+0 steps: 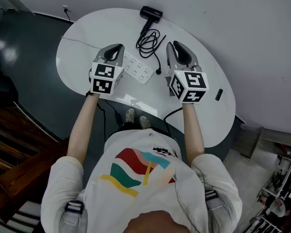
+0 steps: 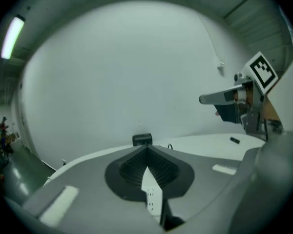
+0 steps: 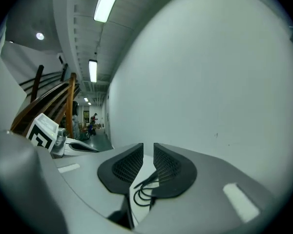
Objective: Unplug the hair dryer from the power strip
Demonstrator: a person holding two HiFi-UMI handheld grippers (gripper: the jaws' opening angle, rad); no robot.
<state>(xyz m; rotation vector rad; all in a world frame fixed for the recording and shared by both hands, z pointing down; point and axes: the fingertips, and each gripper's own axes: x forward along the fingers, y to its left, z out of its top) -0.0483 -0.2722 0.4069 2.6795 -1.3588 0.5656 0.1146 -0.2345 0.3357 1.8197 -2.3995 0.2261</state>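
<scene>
Holds left gripper [image 1: 117, 47] above white table [image 1: 82, 33], jaws pressed together on nothing. Shows power strip [image 1: 138, 67] lying on table between both grippers, black hair dryer [image 1: 151, 12] at far edge, coiled cord [image 1: 149, 41] ending just beside strip. Holds right gripper [image 1: 177, 46] aloft, jaws slightly parted, empty.

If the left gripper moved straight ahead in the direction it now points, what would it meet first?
Probably the hair dryer, which shows just past the shut tips of the left gripper, with nothing between. Depth is unclear: held above the table, it may pass over it and reach the white wall.
</scene>
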